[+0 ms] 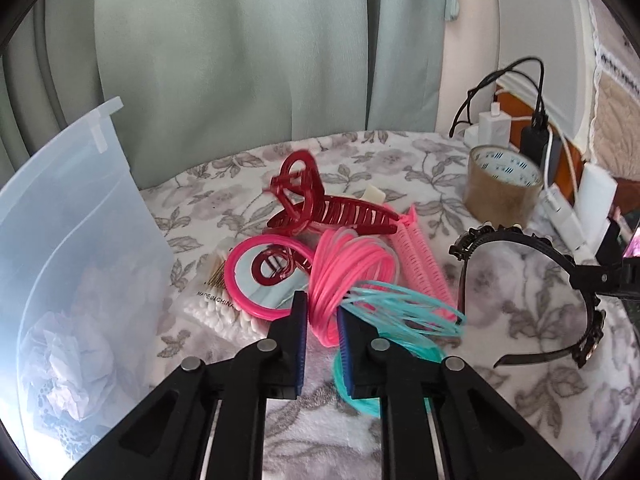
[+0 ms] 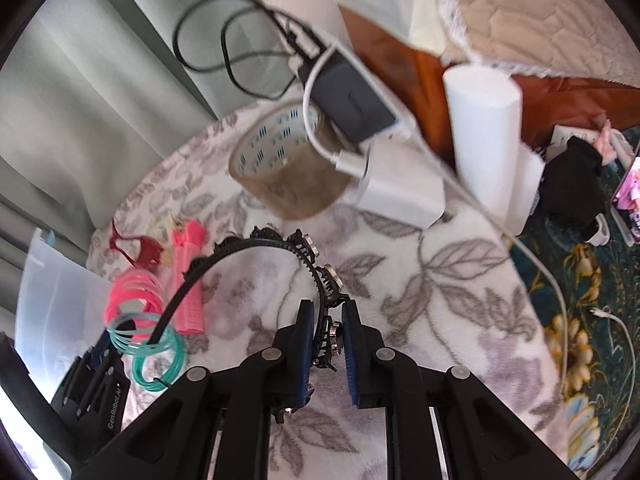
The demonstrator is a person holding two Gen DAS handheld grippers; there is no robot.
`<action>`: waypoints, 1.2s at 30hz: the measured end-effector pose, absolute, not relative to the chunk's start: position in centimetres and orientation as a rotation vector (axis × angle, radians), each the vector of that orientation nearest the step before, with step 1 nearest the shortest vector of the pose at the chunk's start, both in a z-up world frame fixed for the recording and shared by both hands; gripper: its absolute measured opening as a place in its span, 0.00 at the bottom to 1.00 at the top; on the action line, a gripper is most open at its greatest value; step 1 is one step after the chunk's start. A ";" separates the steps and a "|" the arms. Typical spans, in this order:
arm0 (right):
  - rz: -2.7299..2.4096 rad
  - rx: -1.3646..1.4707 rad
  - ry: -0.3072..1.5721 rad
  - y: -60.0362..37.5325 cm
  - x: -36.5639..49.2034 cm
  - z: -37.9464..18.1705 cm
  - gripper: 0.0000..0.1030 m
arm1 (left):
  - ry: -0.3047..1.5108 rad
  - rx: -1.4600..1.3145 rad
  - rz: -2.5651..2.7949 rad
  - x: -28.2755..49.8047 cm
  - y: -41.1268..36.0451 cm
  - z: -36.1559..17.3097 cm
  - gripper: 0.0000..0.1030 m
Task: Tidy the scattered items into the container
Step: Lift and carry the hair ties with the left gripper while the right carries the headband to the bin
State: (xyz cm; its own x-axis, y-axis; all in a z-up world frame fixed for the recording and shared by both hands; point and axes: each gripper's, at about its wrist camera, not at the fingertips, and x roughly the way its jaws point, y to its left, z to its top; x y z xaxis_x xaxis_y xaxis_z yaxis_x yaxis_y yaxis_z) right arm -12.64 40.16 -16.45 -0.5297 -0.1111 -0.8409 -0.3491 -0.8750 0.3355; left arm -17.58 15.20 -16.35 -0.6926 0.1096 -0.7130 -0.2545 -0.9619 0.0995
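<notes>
One translucent plastic container (image 1: 80,248) is sitting at the left of the floral fleece cloth (image 1: 304,436), and we are seeing crumpled white paper (image 1: 76,376) and something dark and lacy in its bottom. Our left gripper (image 1: 322,316) is clamping a bunch of thin springy coil bands (image 1: 352,276) (pink loops above, teal below), raised just beside a round pink-rimmed mirror (image 1: 264,278) and a glossy dark red claw clip (image 1: 320,204). Our right gripper (image 2: 325,322) is pinching a black toothed headband (image 2: 280,256) studded with ornaments, near a brown tape roll (image 2: 288,172).
</notes>
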 end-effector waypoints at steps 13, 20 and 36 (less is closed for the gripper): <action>2.589 -1.275 0.785 41.9 -8.3 -11.3 0.14 | 0.220 -1.023 2.760 -14.9 13.9 -12.0 0.11; 2.651 -1.189 0.803 40.4 -7.0 -8.8 0.14 | 0.149 -0.922 2.802 -12.7 12.4 -8.1 0.11; 2.850 -0.986 0.762 34.7 -4.3 -1.6 0.14 | 0.020 -0.693 2.905 -6.5 7.7 -0.1 0.11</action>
State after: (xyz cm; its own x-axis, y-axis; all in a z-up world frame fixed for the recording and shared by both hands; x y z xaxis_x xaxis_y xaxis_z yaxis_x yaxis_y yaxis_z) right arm -4.35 34.72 -1.58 -0.7984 -0.1267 -0.5886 -0.1840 -0.8795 0.4390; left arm -6.53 7.70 -0.11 -0.8811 0.1469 -0.4495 -0.1531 -0.9879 -0.0228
